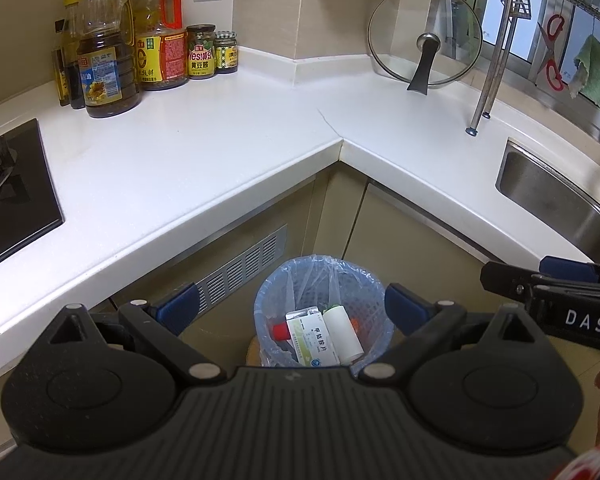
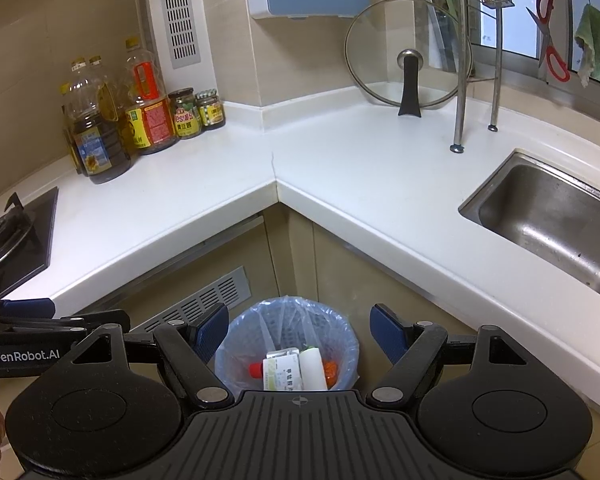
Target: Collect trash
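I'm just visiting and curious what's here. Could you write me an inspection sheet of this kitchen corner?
Surface: white countertop, bare in the middle.
Job's things: bin with blue liner on the floor, holding a medicine box, a white roll and red bits.
Clutter: oil bottles and jars in the corner; glass lid leaning on the wall.
Grippers: left gripper and right gripper open, empty, above the bin.
Cables: nothing seen.
Surroundings: sink, stove, hanging scissors.

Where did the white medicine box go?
The white medicine box lies inside the lined trash bin on the floor below the counter corner, beside a white roll, low and central in both wrist views.
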Available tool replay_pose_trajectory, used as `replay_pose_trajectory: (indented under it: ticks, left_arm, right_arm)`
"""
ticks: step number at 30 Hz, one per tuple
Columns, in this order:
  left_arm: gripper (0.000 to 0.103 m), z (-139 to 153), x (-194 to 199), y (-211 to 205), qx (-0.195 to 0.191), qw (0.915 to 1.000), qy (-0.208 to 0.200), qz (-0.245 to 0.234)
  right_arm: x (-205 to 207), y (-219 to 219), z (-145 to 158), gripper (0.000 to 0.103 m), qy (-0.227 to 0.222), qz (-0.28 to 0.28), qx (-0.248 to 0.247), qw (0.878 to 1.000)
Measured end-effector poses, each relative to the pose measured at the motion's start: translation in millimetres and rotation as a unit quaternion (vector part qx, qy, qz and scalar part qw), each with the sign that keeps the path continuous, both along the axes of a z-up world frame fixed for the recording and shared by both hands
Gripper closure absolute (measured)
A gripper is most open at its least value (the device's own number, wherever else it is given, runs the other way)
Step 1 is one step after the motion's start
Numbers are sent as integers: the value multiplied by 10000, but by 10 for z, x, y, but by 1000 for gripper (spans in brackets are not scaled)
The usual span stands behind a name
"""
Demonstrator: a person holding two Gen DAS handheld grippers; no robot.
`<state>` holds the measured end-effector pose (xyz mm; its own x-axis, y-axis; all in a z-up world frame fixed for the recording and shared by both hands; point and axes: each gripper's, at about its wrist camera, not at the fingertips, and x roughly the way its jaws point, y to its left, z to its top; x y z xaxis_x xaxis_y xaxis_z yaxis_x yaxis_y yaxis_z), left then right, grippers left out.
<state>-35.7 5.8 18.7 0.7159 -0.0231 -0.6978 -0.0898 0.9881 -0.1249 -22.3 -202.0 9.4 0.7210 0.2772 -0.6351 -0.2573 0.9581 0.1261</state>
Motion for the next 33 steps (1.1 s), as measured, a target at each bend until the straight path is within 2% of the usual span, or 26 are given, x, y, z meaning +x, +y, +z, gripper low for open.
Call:
replay_pose_trajectory:
  ticks: [33]
  left_arm:
    - [5, -16, 3, 2, -12, 10000, 20, 5]
  right_arm:
    - [13, 16, 3, 25, 14, 24, -2, 10000]
